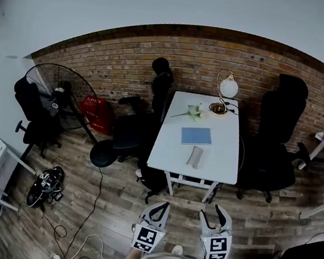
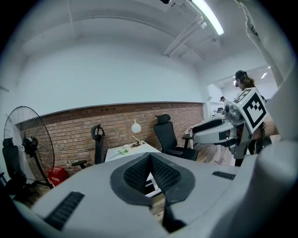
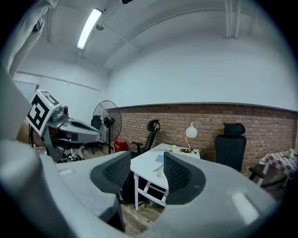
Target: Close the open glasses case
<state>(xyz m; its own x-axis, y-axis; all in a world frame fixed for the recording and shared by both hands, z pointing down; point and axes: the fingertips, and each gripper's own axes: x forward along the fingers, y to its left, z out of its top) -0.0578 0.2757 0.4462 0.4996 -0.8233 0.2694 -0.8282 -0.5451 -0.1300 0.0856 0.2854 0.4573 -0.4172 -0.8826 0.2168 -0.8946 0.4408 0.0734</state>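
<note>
Short of the table point(image 1: 168, 150), the left gripper point(image 1: 158, 206) is pinched together, empty; the right gripper point(image 1: 211, 212) is parted. Merely carried, I reckon: the glasses case point(image 1: 195, 156) near its front edge is beyond reach.

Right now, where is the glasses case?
In the head view the glasses case lies on the white table, near its front edge, this side of the blue notebook.

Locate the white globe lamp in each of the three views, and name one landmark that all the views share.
Head view: the globe lamp stands at the far right corner of the white table.
Left gripper view: just left of centre, above the left tool.
Right gripper view: right of centre, above the right tool.
Shared landmark: the black high-back chair, right of the table.
</note>
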